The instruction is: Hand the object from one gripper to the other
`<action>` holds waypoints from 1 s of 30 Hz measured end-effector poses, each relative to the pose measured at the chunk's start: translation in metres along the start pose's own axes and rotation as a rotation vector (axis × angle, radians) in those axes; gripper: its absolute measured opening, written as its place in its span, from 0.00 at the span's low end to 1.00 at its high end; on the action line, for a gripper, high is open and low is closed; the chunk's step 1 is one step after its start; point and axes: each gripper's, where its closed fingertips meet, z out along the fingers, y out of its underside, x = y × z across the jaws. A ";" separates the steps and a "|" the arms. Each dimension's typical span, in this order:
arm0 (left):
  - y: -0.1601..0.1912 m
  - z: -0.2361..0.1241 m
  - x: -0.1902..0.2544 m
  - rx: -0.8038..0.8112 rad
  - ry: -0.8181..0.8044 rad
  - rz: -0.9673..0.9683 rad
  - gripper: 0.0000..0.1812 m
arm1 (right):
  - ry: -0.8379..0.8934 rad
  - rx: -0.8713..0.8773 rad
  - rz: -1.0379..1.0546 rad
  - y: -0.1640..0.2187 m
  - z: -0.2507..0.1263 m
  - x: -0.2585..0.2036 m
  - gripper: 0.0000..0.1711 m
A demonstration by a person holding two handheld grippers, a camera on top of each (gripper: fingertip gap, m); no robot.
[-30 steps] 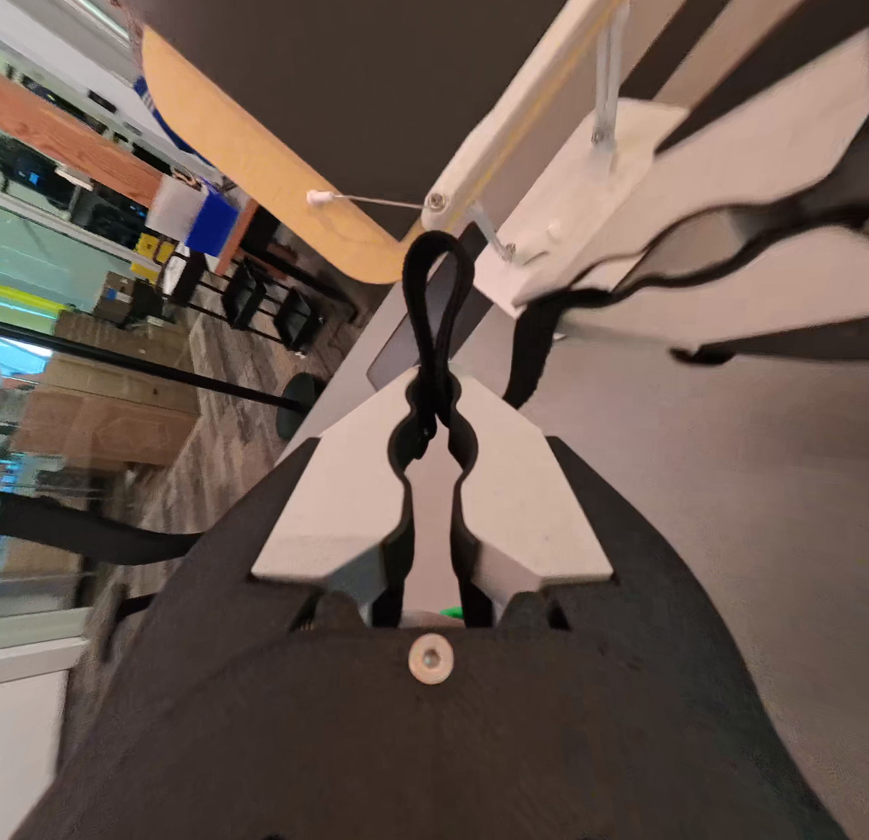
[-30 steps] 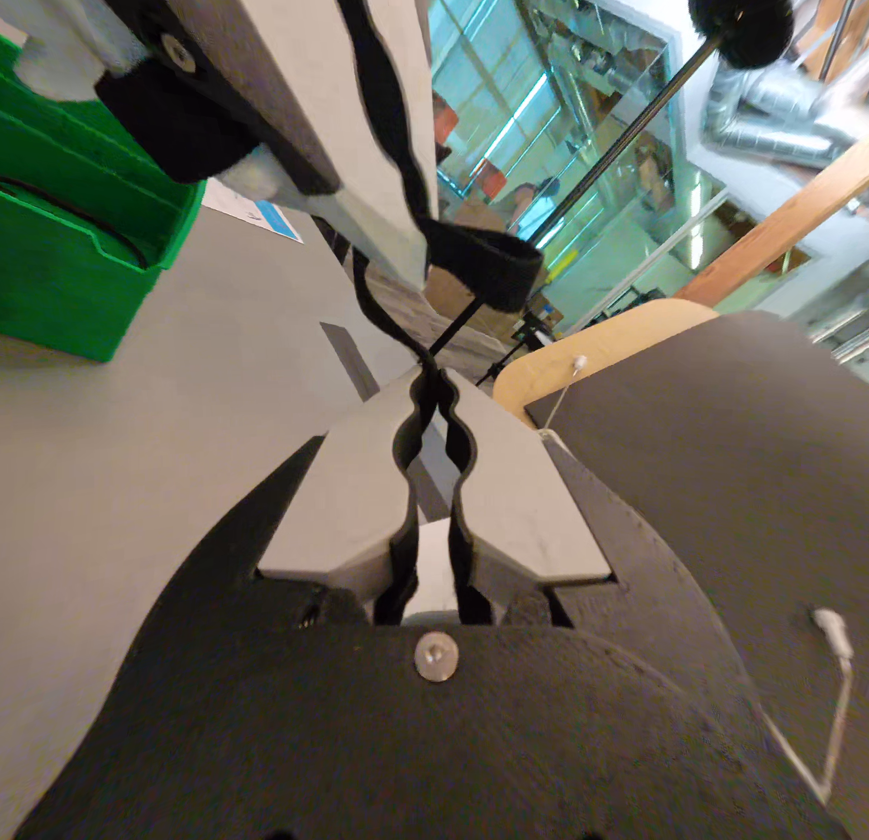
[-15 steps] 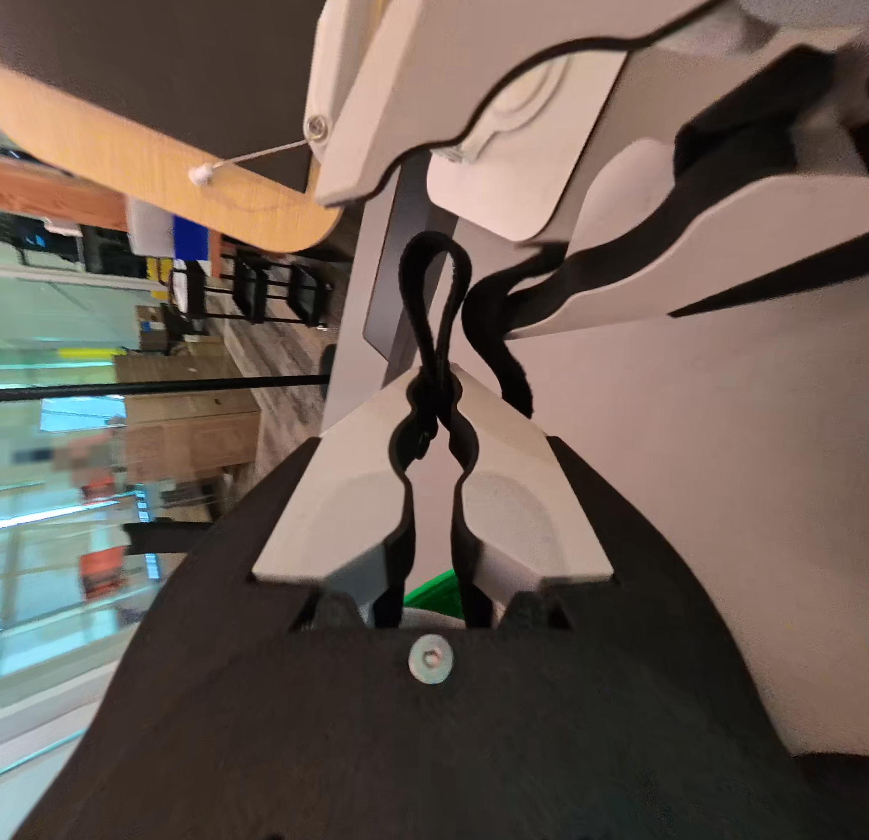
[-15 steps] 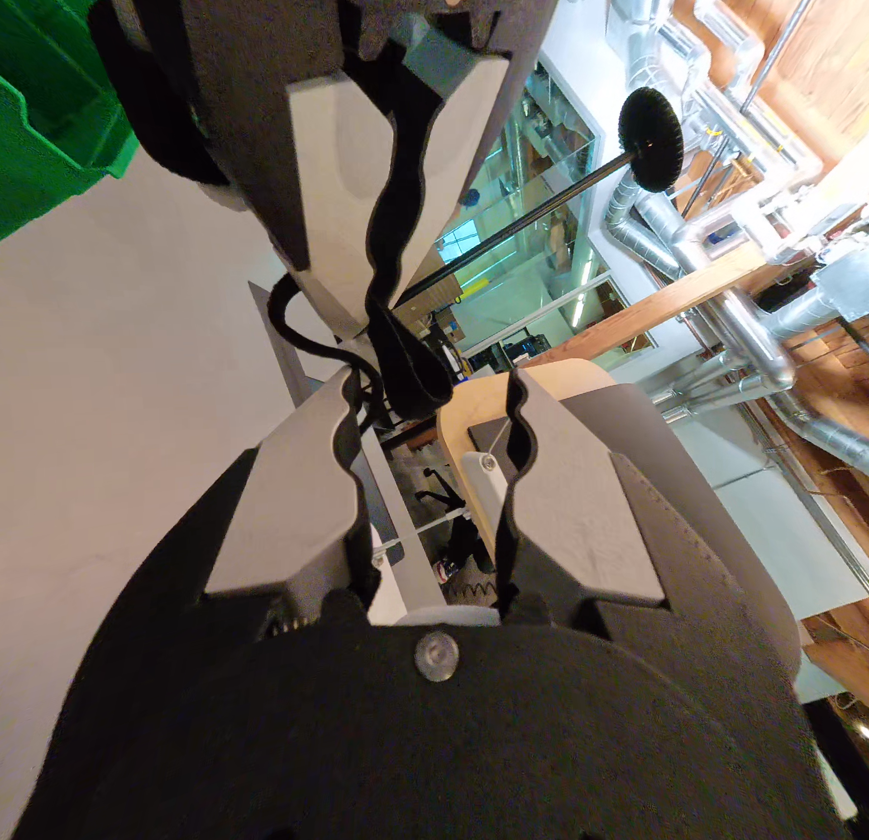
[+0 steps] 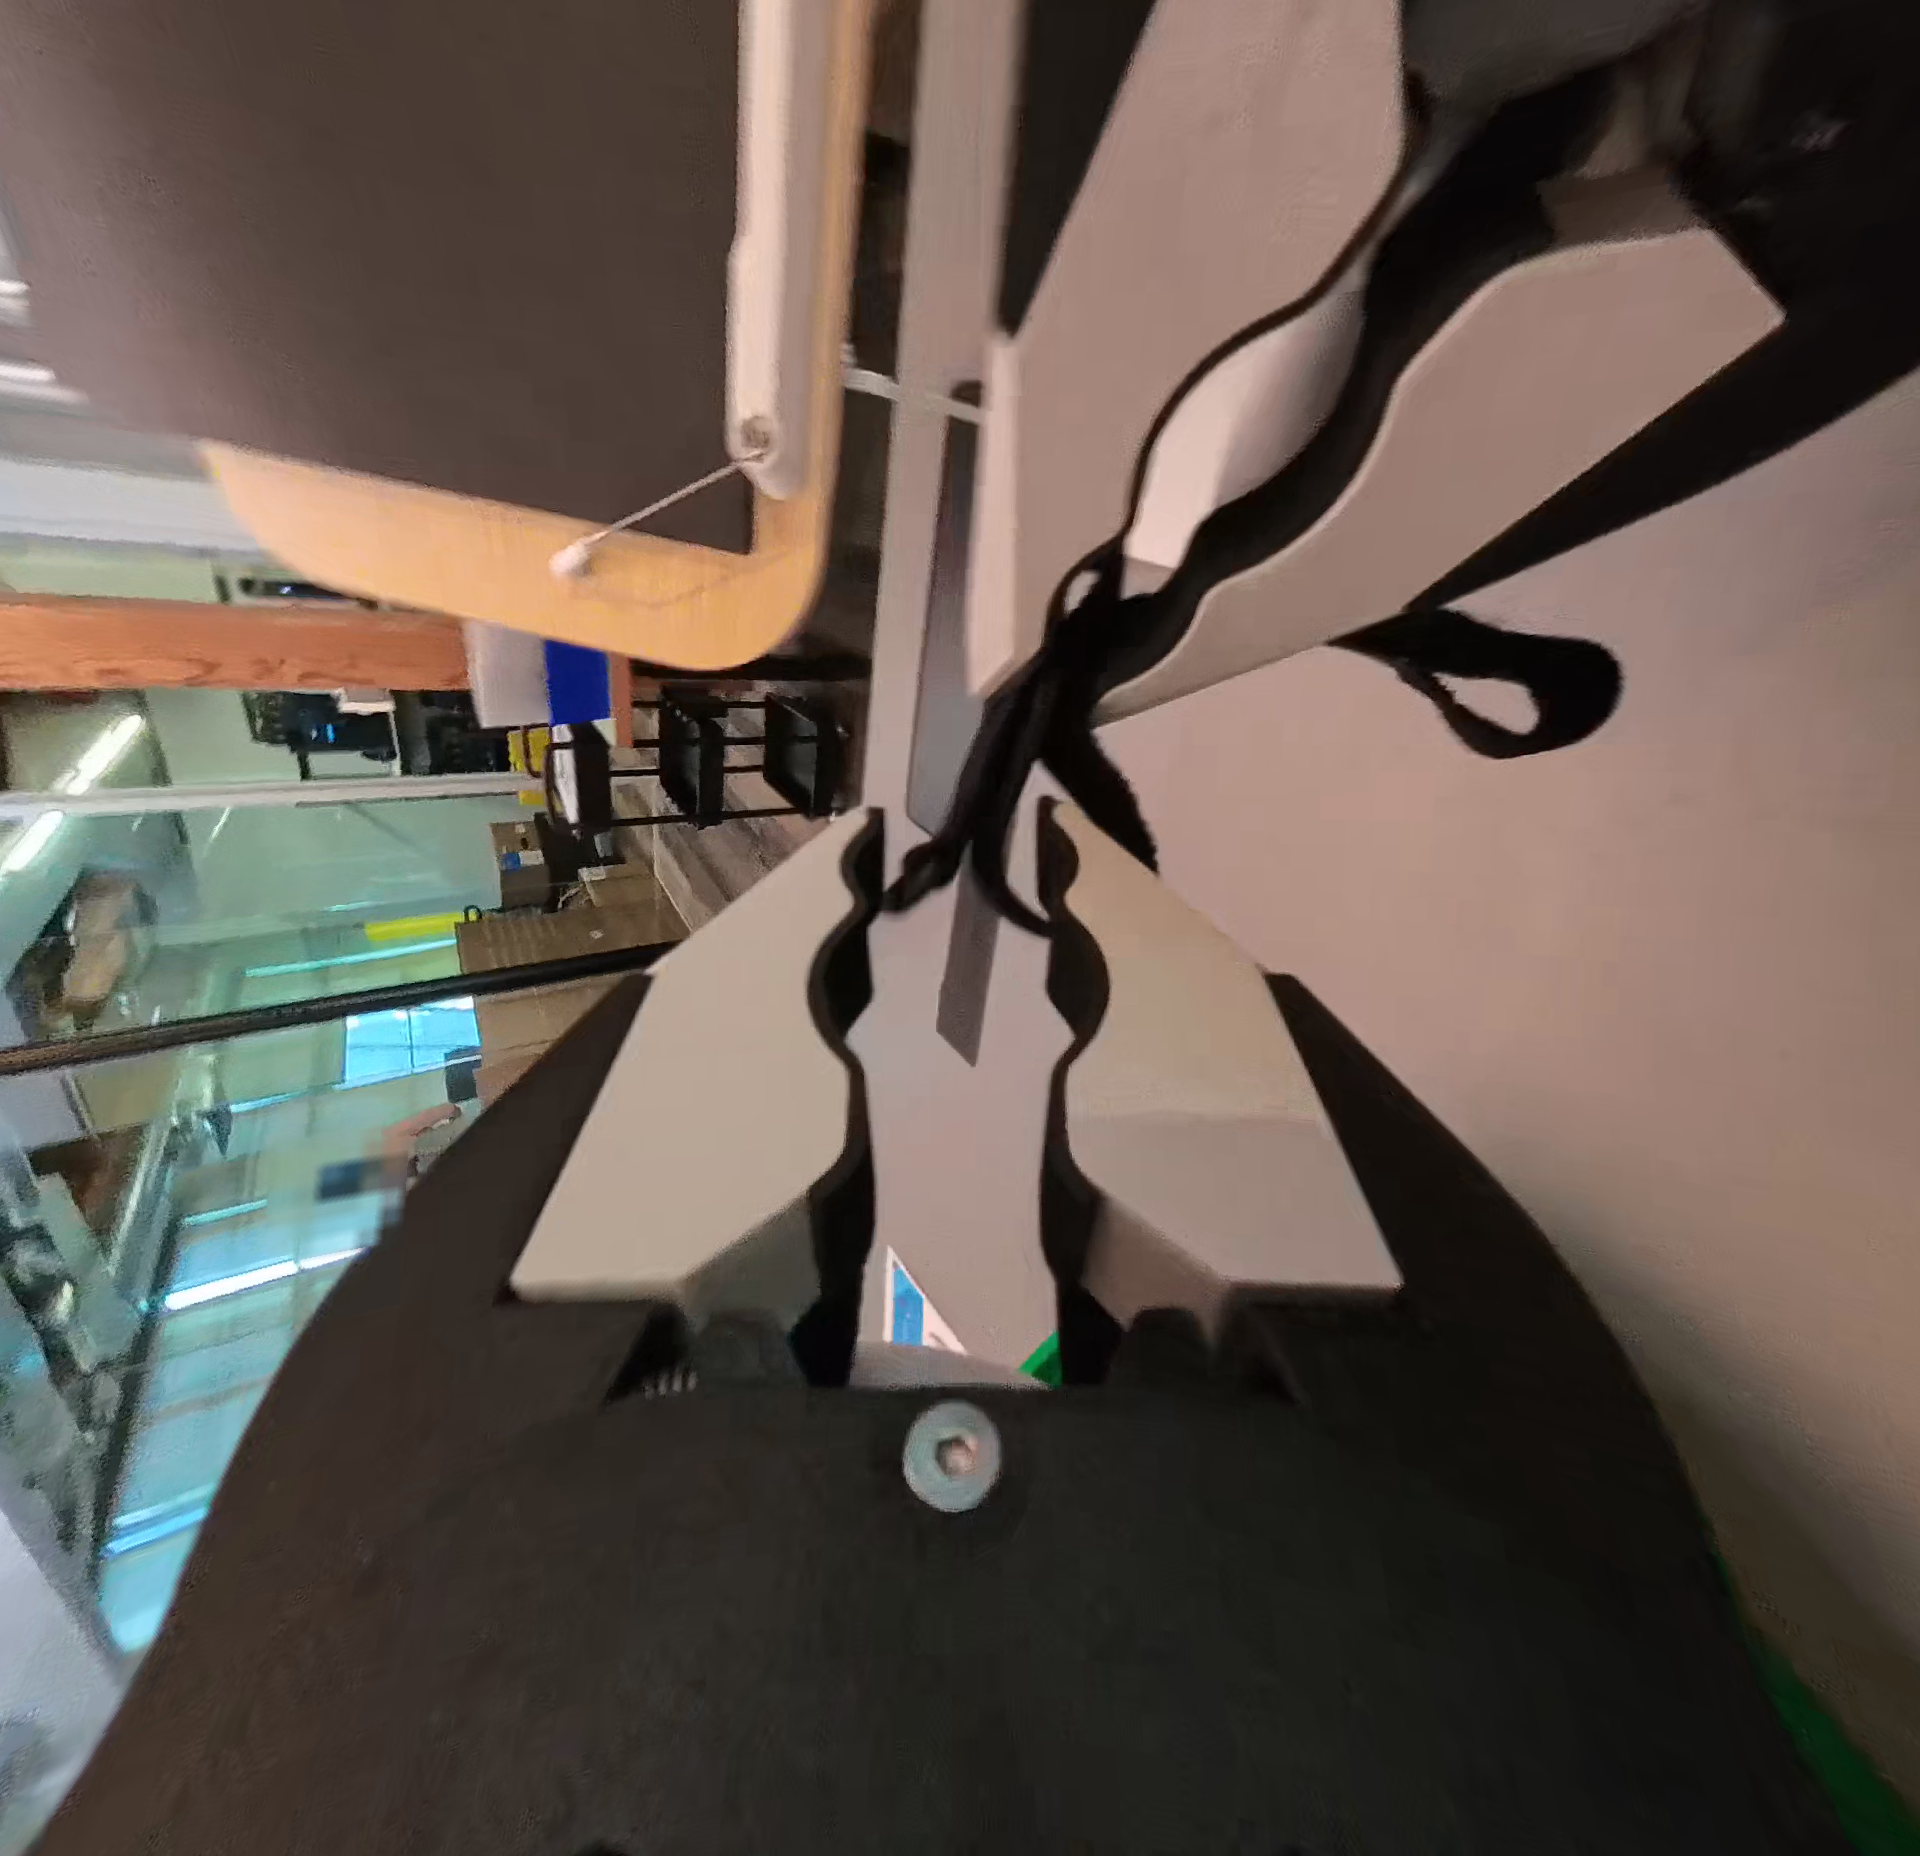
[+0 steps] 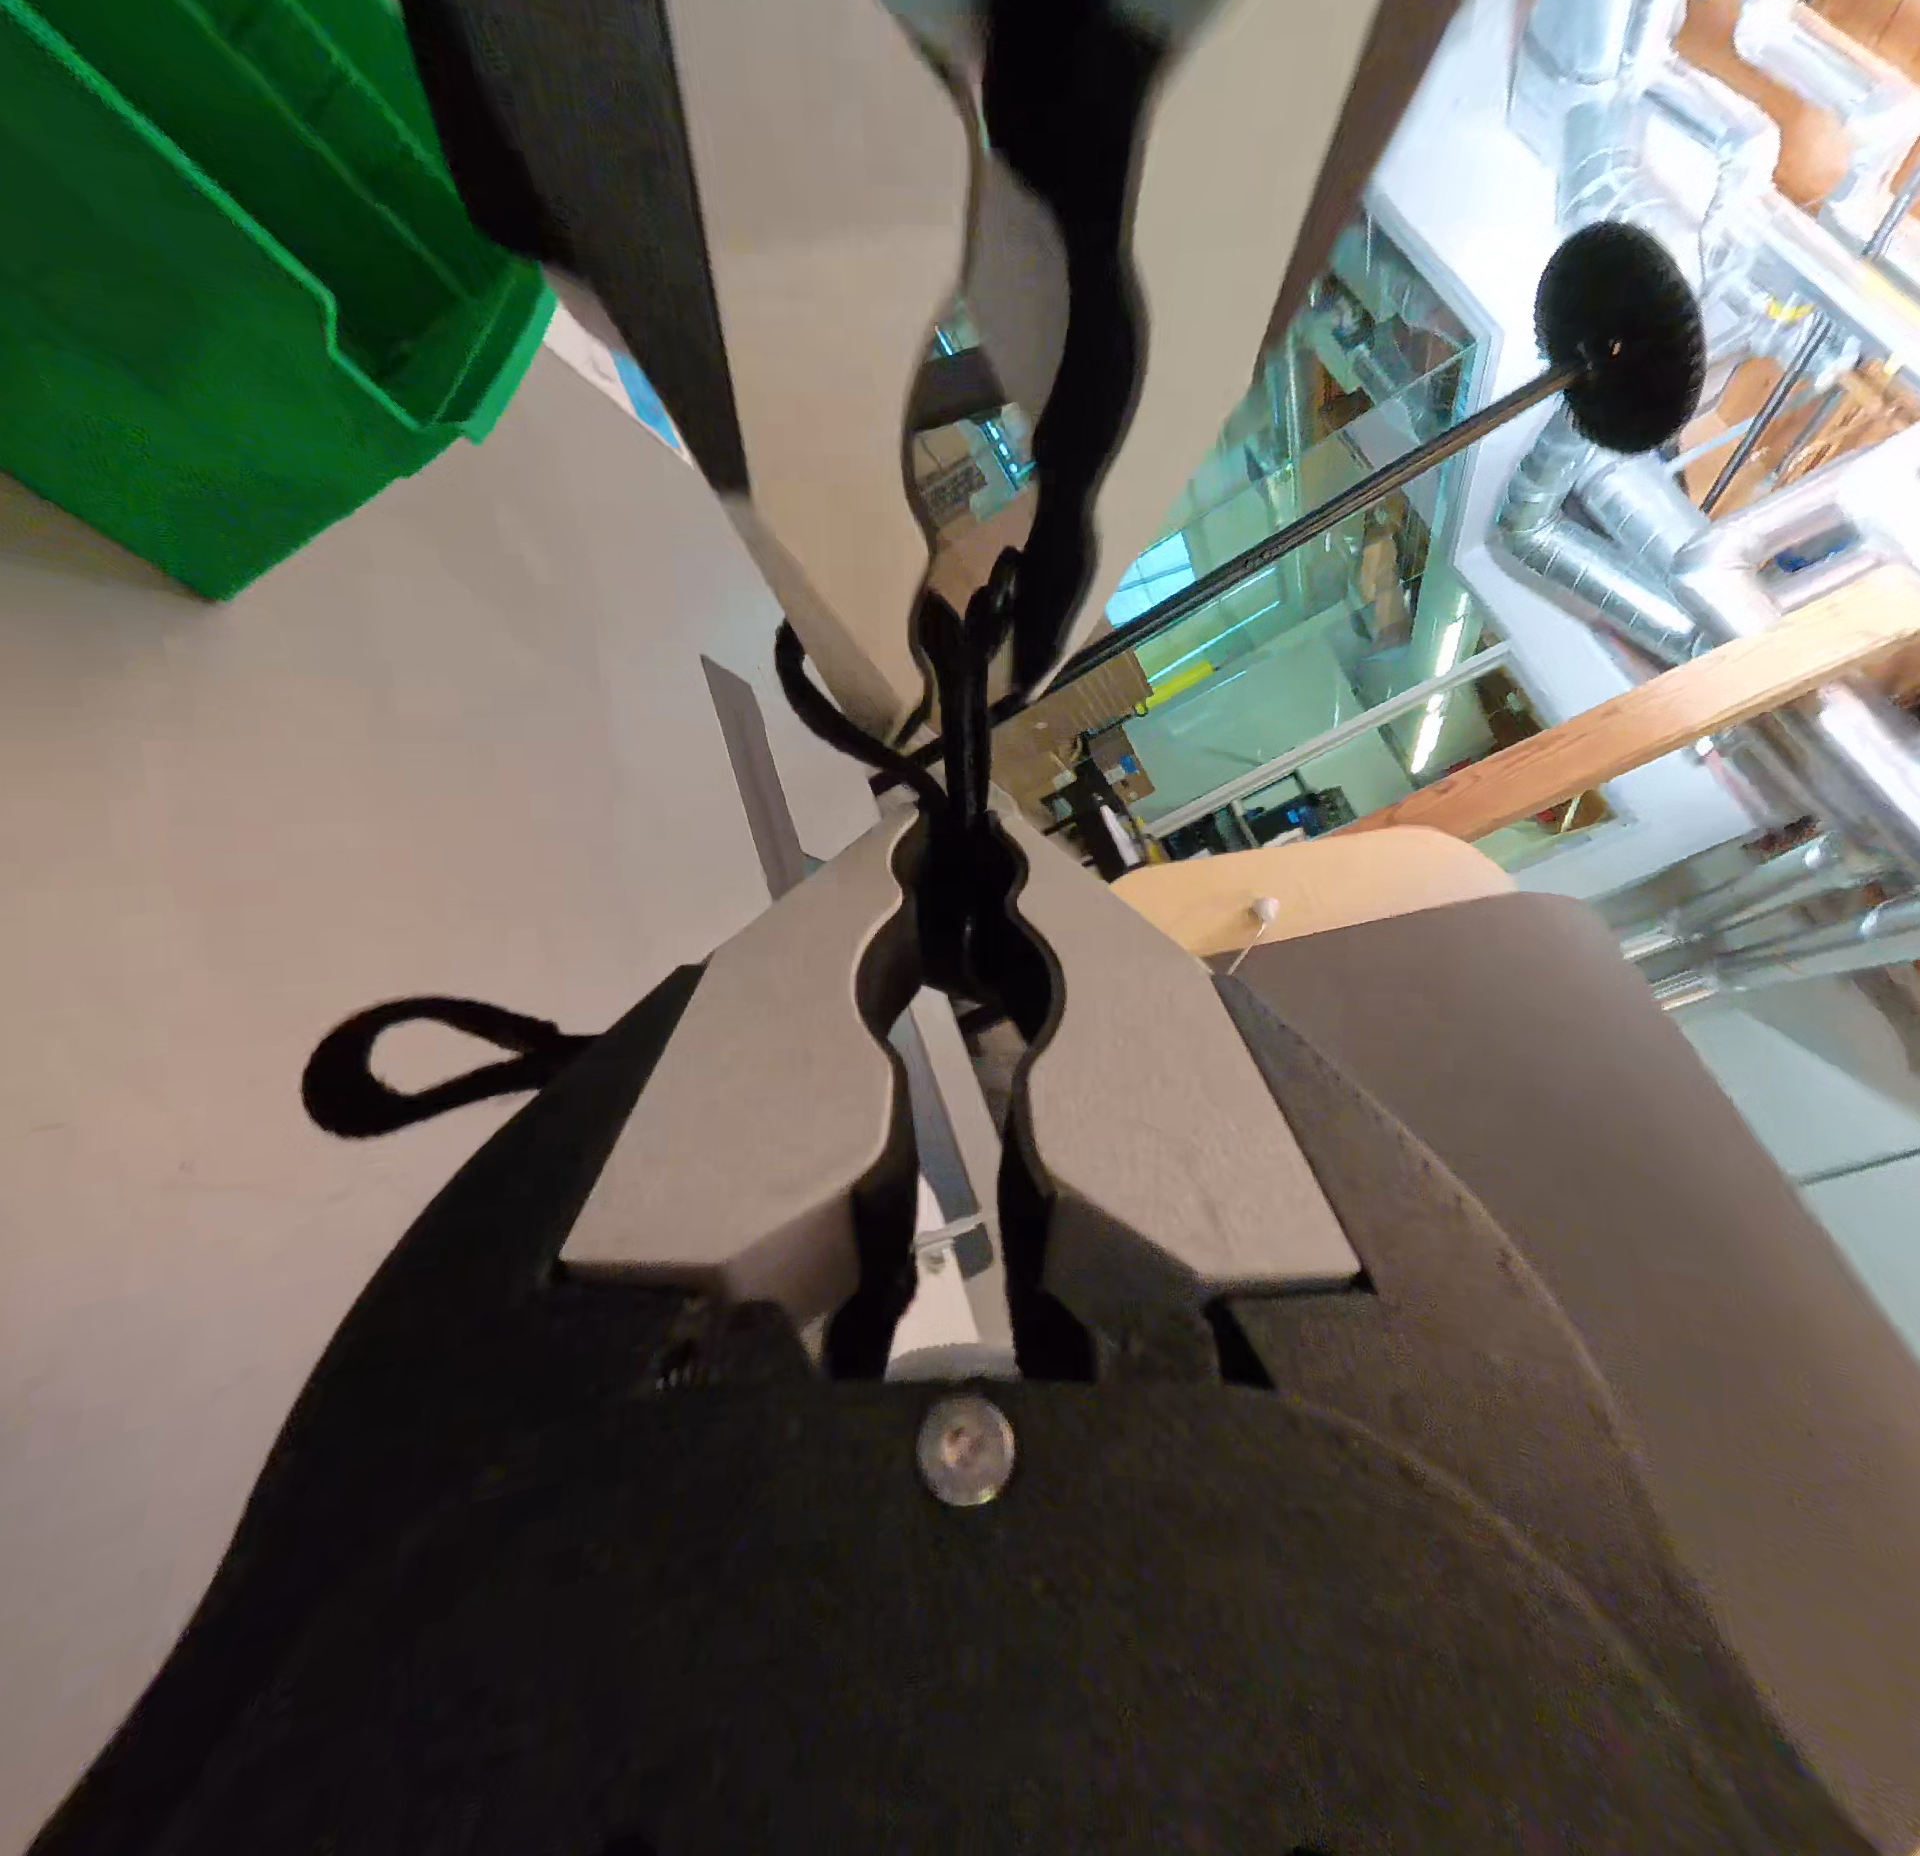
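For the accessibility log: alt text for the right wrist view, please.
The right gripper is shut on a black strap, tip to tip with the open left gripper. A green bin sits on the grey table.

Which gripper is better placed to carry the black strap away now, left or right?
Right. The right gripper is clamped on the black strap, while the left gripper has its fingers apart, with the strap only passing loosely between their tips.

Strap (image 6: 961,767) between facing tongs (image 6: 961,830)
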 end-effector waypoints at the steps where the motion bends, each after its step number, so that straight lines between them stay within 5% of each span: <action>1: -0.002 -0.008 -0.007 0.027 -0.019 -0.048 0.18 | -0.004 0.011 0.051 0.001 0.000 0.002 0.02; 6: -0.010 -0.050 -0.042 0.227 -0.191 -0.312 0.20 | -0.067 0.080 0.457 0.008 0.000 0.015 0.02; 11: -0.019 -0.060 -0.026 0.265 -0.380 -0.245 0.20 | -0.194 0.231 1.027 0.001 -0.005 0.031 0.03; 16: -0.029 -0.041 0.000 0.262 -0.399 -0.138 0.25 | -0.306 0.301 1.383 0.006 -0.005 0.035 0.03; 30: -0.042 -0.003 0.011 0.243 -0.430 -0.060 0.28 | -0.453 0.348 1.569 -0.008 -0.005 0.025 0.03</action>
